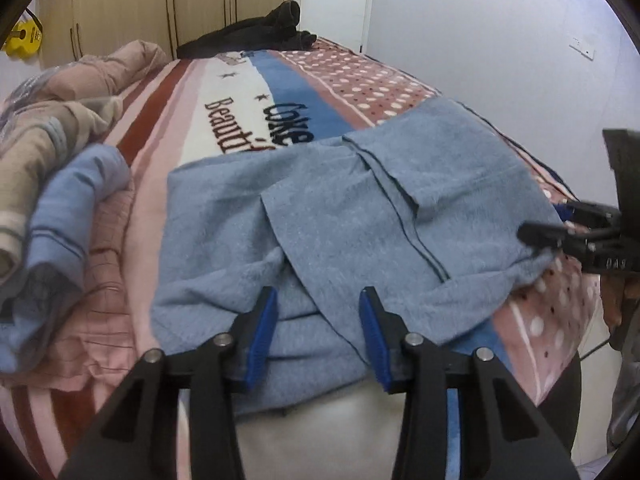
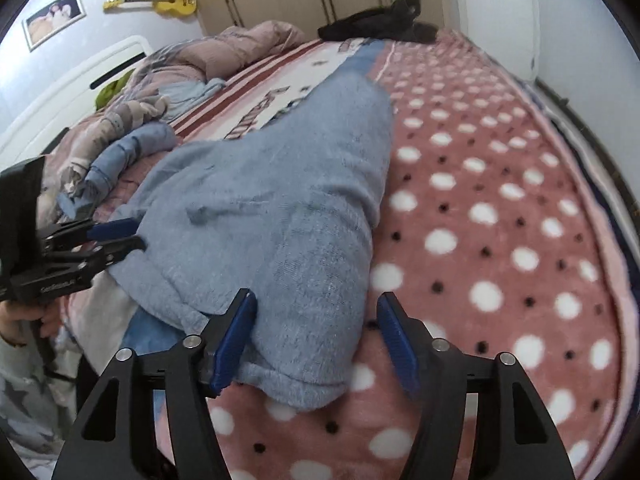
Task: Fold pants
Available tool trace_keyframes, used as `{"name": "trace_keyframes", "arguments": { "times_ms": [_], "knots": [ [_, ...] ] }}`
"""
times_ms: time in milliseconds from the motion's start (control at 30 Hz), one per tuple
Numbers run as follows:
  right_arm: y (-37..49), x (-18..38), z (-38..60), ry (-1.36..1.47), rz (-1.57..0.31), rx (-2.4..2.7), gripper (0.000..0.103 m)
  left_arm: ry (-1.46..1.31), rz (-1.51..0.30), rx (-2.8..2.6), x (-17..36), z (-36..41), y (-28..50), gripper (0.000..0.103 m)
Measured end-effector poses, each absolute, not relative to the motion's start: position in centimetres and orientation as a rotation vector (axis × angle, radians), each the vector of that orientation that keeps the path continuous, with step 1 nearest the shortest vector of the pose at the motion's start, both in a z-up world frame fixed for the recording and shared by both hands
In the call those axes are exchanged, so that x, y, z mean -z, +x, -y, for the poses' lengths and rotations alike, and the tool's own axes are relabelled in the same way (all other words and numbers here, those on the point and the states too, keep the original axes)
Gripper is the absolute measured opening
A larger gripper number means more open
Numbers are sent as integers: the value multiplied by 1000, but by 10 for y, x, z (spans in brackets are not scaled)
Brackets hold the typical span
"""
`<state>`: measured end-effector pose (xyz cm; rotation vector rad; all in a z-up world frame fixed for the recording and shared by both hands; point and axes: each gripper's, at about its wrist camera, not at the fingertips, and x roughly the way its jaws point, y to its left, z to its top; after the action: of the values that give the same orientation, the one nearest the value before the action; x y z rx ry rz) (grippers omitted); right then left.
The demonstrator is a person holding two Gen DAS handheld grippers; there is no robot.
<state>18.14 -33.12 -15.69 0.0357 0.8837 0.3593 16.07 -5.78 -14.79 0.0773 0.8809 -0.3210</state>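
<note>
mid-fold: soft blue fleece pants [image 1: 360, 208] at bed's [image 2: 500, 208] near edge; left claw [image 1: 318, 334] and right claw [image 2: 316, 338] open, straddling cloth; next pinch edges.

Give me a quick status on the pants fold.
Left gripper and right gripper both open, nothing held. Blue fleece pants lie partly folded on polka-dot blanket. Nothing on them.

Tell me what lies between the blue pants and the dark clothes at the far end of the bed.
Only bare blanket, striped, lettered and dotted, separates the blue pants from the dark clothes. Both wrist views show it.
</note>
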Motion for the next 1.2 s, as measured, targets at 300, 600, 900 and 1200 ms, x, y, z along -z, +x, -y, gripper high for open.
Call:
{"name": "trace_keyframes", "arguments": {
  "times_ms": [300,600,900,1200],
  "knots": [
    [166,106,276,-107,-700,-471,58,-148,-953,328,149,38,219,44],
    [162,158,239,-230,-820,-614,58,-186,-1017,365,163,45,240,30],
    [147,146,237,-258,-768,-656,57,-111,-920,373,131,60,251,4],
    [185,138,243,-157,-816,-671,58,-10,-956,308,141,59,300,9]
  ]
}}
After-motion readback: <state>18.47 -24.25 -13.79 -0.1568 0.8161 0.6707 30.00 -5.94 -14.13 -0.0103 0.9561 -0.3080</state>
